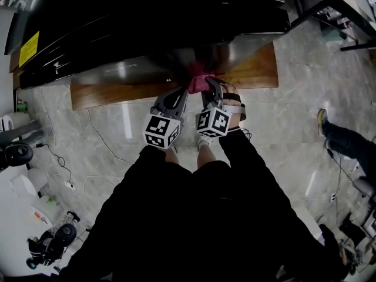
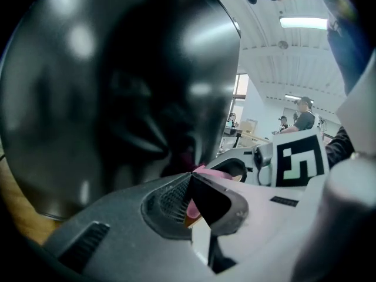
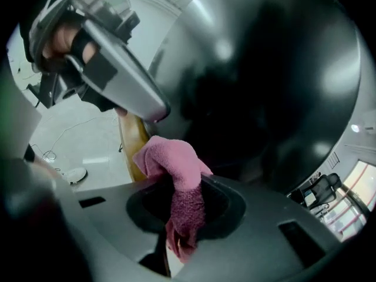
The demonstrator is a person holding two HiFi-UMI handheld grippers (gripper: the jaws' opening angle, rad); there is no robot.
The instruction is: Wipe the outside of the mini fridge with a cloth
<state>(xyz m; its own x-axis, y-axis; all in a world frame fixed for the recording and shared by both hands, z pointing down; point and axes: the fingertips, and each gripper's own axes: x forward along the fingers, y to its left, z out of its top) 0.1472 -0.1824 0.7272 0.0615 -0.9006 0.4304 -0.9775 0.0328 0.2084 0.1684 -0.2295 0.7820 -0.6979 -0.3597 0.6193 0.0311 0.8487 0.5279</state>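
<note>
Glossy black mini fridge (image 1: 147, 28) stands on a wooden board (image 1: 111, 94) over the pale marble floor (image 1: 282, 134). At left, the left gripper (image 2: 191, 176) points at the fridge's lower front with its jaws closed tip to tip, nothing clearly held between them. Just beside it to the right, a pink cloth (image 3: 174, 157) is pinched in the right gripper (image 3: 181, 188), bunched above the jaws and pressed against the fridge's bottom edge near the board.

Mini fridge (image 1: 147, 28) close ahead, floor (image 1: 282, 134) open behind
</note>
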